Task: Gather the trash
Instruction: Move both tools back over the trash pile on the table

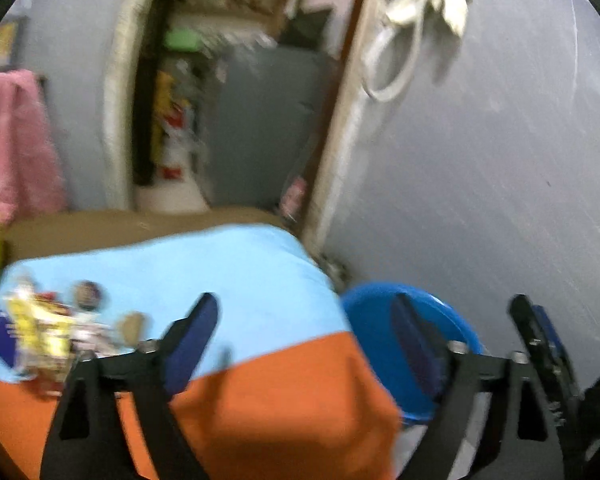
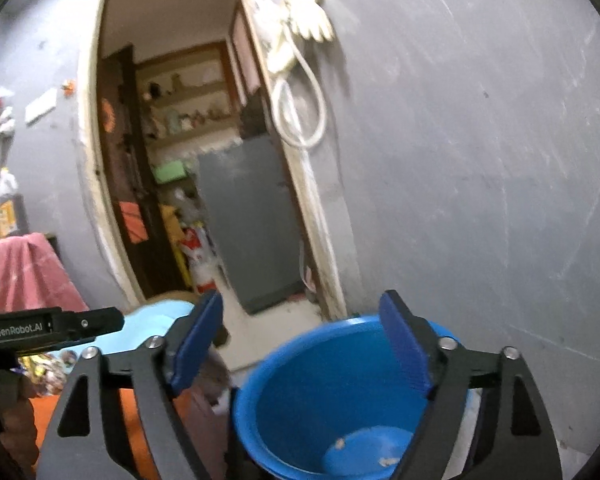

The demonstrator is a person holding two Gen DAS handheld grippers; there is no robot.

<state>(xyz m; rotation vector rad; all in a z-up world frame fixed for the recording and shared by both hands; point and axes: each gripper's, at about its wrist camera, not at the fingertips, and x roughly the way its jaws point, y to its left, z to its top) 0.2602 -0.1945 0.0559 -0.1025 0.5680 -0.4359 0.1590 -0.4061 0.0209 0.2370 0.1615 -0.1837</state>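
Observation:
A pile of wrappers [image 1: 40, 336], yellow, blue and white, lies on the light-blue and orange cloth [image 1: 260, 360] at the left of the left wrist view. My left gripper [image 1: 304, 320] is open and empty above the cloth's right end, right of the pile. A blue bucket [image 2: 320, 392] stands on the floor beside the table, with a few small scraps on its bottom [image 2: 388, 460]. My right gripper [image 2: 300, 320] is open and empty just above the bucket's rim. The bucket also shows in the left wrist view [image 1: 372, 332]. The wrappers show faintly in the right wrist view [image 2: 44, 368].
A grey wall [image 2: 480, 160] rises behind the bucket. An open doorway [image 2: 180, 160] leads to a room with shelves and a grey cabinet [image 2: 252, 220]. A pink cloth [image 1: 12, 140] hangs at the left. The left gripper's body [image 2: 48, 328] crosses the right wrist view's left.

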